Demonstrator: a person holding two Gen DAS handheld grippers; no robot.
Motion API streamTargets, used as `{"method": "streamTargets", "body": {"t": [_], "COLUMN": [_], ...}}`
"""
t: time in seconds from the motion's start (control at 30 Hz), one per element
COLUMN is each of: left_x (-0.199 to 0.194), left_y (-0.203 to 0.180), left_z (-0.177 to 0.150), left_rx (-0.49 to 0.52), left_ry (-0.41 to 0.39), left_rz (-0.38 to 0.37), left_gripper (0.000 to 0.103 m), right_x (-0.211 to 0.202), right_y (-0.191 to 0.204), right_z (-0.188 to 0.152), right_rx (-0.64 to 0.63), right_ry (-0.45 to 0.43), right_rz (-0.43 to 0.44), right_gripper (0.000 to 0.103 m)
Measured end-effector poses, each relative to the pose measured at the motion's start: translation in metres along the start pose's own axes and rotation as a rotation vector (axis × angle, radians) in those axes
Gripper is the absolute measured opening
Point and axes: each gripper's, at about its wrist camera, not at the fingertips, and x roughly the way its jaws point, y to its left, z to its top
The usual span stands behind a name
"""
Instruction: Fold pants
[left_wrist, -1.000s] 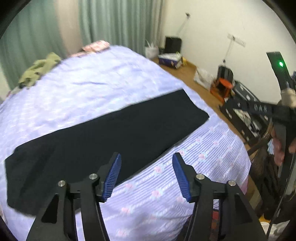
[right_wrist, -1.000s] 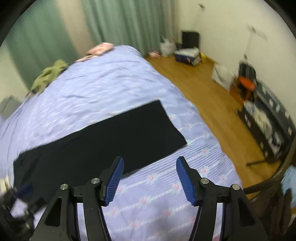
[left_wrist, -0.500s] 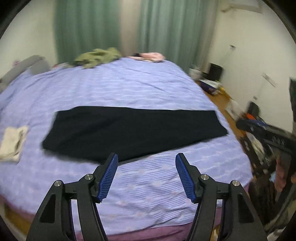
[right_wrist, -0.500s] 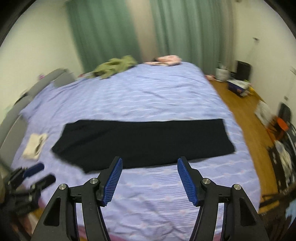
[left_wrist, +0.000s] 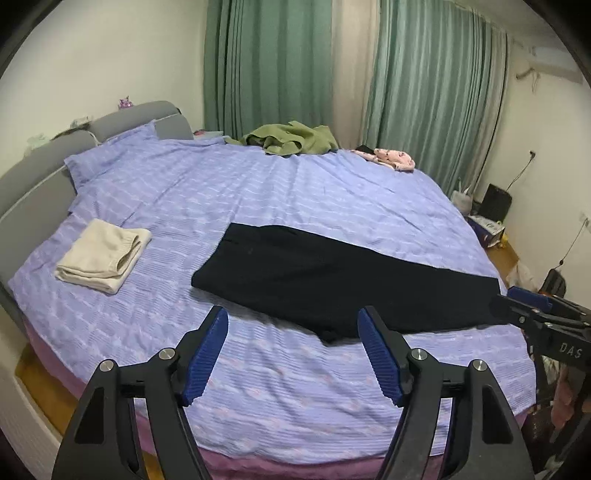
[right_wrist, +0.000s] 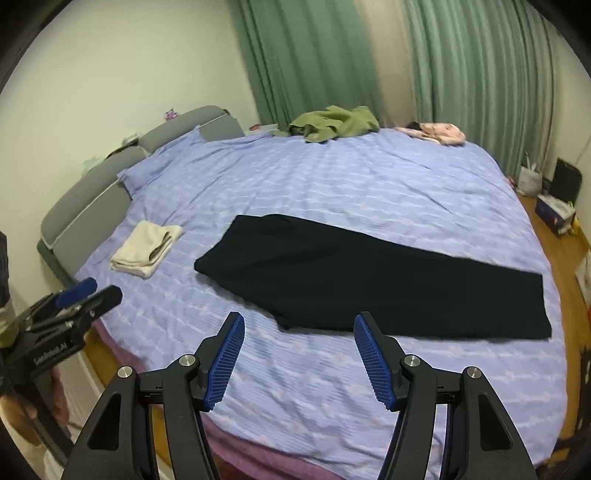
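Black pants (left_wrist: 343, 280) lie flat on the purple bedspread (left_wrist: 258, 195), folded lengthwise, waist to the left and leg ends to the right; they also show in the right wrist view (right_wrist: 373, 280). My left gripper (left_wrist: 293, 350) is open and empty, held above the bed's near edge in front of the pants. My right gripper (right_wrist: 299, 354) is open and empty too, also short of the pants. The right gripper also shows at the right edge of the left wrist view (left_wrist: 532, 306), and the left gripper at the left edge of the right wrist view (right_wrist: 86, 291).
A folded cream garment (left_wrist: 103, 254) lies left of the pants. An olive garment (left_wrist: 291, 138) and a pink one (left_wrist: 391, 158) lie at the far edge by green curtains (left_wrist: 436, 92). A grey headboard (left_wrist: 40, 166) is at left. Boxes and clutter (left_wrist: 491, 218) stand on the wooden floor at right.
Both views have swung left and pulled back from the bed. The whole pants, the cream garment and the headboard have come into view. Both grippers stay open.
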Motion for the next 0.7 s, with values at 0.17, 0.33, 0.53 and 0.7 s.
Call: {"method": "streamTargets", "body": {"t": [0.17,0.33,0.53,0.7], "left_x": [0.038,0.086,0.185,0.291], "left_y": [0.076,0.137,0.183,0.205], "left_z": [0.031,0.067,0.098,0.118], "left_rx": [0.090,0.182,0.272,0.242], "left_ry": [0.031,0.058,0.129,0.209], "left_rz": [-0.081,-0.201,-0.321,-0.409], "left_gripper": [0.072,0.072,0.072,0.069], "right_x": [0.036,0.078,0.145,0.215], "right_y": [0.057,0.101,0.128,0.133], "right_z": [0.017,0.032,0.049,0.064], "right_rx": [0.034,0.178,0.237,0.234], "right_ry": [-0.025,-0.014,0.031,0.066], "right_rz": [-0.047,-0.154,-0.272,-0.327], "right_gripper": [0.063,0.063,0.063,0.063]}}
